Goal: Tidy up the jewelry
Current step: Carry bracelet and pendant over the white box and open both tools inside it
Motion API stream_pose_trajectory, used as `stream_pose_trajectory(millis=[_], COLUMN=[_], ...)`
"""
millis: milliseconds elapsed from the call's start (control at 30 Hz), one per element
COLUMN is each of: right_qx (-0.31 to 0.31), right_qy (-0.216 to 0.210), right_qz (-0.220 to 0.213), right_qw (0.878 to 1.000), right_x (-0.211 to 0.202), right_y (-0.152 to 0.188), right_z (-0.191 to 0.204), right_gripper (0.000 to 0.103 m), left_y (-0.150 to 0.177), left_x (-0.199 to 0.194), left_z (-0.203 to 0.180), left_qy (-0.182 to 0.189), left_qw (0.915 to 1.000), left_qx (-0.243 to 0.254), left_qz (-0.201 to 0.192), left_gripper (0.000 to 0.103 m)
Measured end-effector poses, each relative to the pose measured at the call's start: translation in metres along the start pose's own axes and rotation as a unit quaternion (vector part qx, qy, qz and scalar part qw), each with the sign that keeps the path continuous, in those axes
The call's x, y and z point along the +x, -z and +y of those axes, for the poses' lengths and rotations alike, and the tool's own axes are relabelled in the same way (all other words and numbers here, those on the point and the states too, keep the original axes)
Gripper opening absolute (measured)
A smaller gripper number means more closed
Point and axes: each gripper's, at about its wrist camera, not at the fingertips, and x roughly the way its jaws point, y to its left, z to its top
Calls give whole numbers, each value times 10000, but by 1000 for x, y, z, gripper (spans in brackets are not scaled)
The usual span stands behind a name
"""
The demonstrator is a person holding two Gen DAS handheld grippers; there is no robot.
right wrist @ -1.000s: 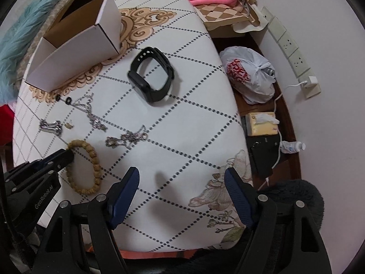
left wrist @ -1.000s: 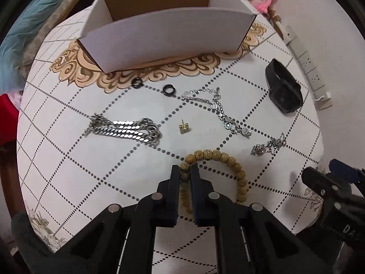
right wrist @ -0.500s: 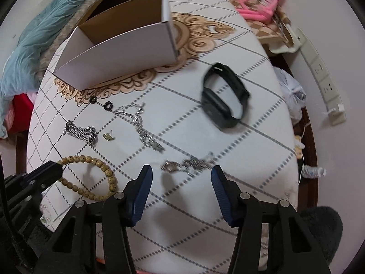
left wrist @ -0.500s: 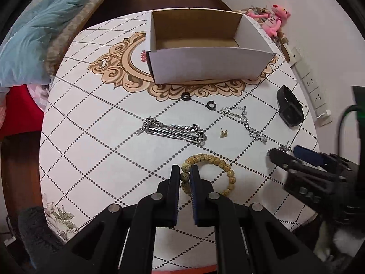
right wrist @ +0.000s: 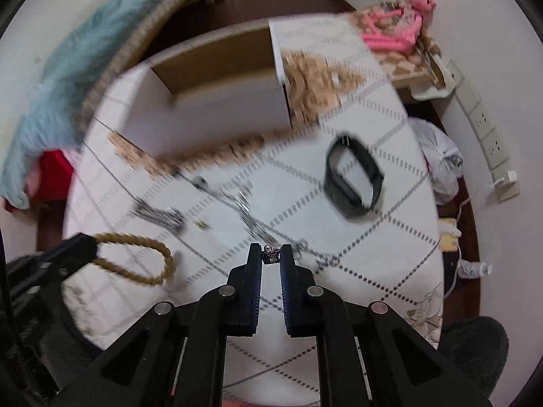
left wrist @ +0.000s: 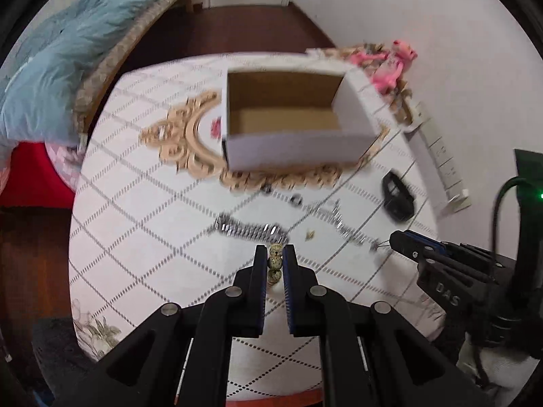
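Left wrist view: left gripper (left wrist: 275, 260) pinches the bead bracelet (left wrist: 275, 264); right gripper (right wrist: 271, 257), closing, nips a silver chain (right wrist: 270, 256). Open box (left wrist: 288, 118) waits at twelve o'clock; the thinly caught chain could slip.

One box (left wrist: 295, 149); one bead bracelet (right wrist: 135, 261); one black band (right wrist: 353, 183); two black rings (left wrist: 297, 200); one gold stud (left wrist: 309, 234); three silver chains (left wrist: 251, 229).

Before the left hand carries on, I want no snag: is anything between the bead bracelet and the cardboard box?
Nothing stands upright between them. The bead bracelet, held in the left gripper, hangs above a flat silver chain; the open box lies beyond it.
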Motion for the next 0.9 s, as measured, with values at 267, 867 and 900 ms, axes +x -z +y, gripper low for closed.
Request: stream_pose_trajectory(millis=[267, 867, 900], right_qx=[-143, -408, -380], right_qy=[-735, -650, -632], right_qz=[-557, -168, -58], right_qw=[9956, 9969, 9973], right_x=[-63, -8, 2], right_y=[-67, -195, -199], right_z=[25, 45, 43], right_gripper=[11, 11, 11], left_y=[-63, -171, -172], left_x=[-42, 28, 38], left_z=[3, 28, 28], left_qy=[251, 437, 454], left_qw=[9979, 9987, 9988], left_qx=[-16, -150, -159], left_qz=[-600, -191, -40], left_gripper=[7, 7, 7])
